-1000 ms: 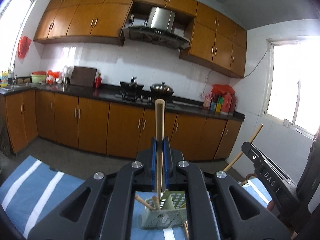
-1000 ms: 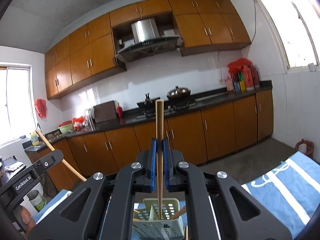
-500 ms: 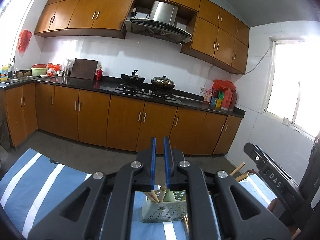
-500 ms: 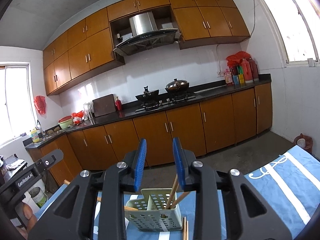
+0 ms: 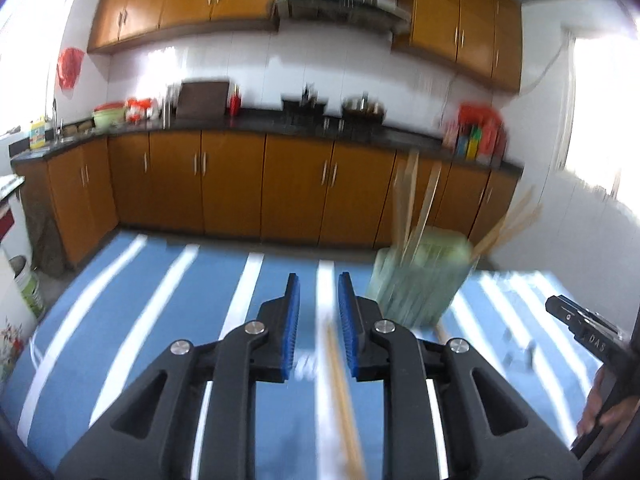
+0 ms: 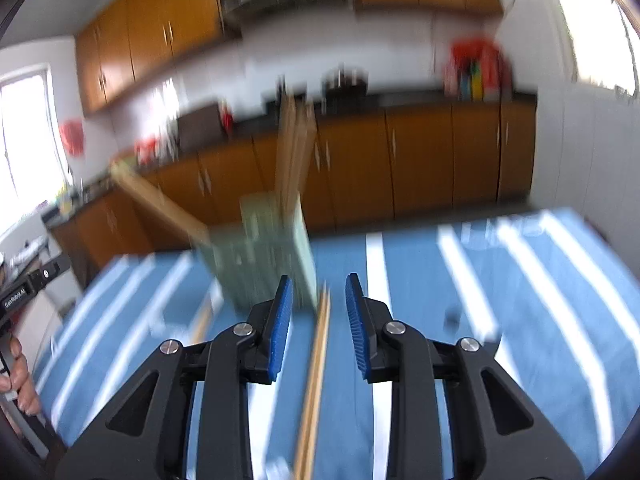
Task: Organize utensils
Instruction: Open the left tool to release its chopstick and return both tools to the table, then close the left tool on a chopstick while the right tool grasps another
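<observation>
Two grippers are seen above a blue striped cloth [image 5: 168, 320]. Left gripper [image 5: 318, 312]: jaws opening, pads clear of the wooden chopsticks [image 5: 340, 392] lying flat on the cloth beneath the gap. Right gripper [image 6: 319, 312]: jaws apart, nothing gripped, another pair of chopsticks [image 6: 316, 360] lying on the cloth below. A pale green holder [image 5: 420, 280] stands upright on the cloth with several chopsticks leaning inside; compartments cannot be told through the blur. A hand [image 6: 18, 376] is noted at the frame edge
</observation>
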A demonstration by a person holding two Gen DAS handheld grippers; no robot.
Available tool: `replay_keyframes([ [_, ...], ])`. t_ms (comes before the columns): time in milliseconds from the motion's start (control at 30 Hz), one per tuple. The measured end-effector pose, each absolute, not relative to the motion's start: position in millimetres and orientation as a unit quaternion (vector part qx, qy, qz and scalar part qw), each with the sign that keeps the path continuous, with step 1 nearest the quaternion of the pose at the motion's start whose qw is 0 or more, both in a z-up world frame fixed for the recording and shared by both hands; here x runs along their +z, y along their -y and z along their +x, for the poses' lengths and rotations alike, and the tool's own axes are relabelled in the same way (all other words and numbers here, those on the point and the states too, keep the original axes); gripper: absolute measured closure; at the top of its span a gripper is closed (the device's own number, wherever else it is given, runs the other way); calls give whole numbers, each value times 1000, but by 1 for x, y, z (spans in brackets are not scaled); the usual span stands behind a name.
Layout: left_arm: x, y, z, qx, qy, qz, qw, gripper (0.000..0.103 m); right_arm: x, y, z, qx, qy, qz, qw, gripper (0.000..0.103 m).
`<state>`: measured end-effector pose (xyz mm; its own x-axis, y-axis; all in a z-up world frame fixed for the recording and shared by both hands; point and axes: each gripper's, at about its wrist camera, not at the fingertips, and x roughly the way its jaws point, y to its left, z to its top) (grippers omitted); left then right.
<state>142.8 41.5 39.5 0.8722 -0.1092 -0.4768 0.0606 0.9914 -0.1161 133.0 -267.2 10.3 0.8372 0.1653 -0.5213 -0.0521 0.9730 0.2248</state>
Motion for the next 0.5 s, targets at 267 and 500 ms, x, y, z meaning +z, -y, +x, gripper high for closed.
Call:
replay_keyframes([
  [267,-36,-47,138,-41,-338,-42,939,82,-73,253,142,72,-397,111,908,82],
  [500,-52,-42,140,-52,-366,-45,928,82,-90,240,145,75,-423,91,898,84],
])
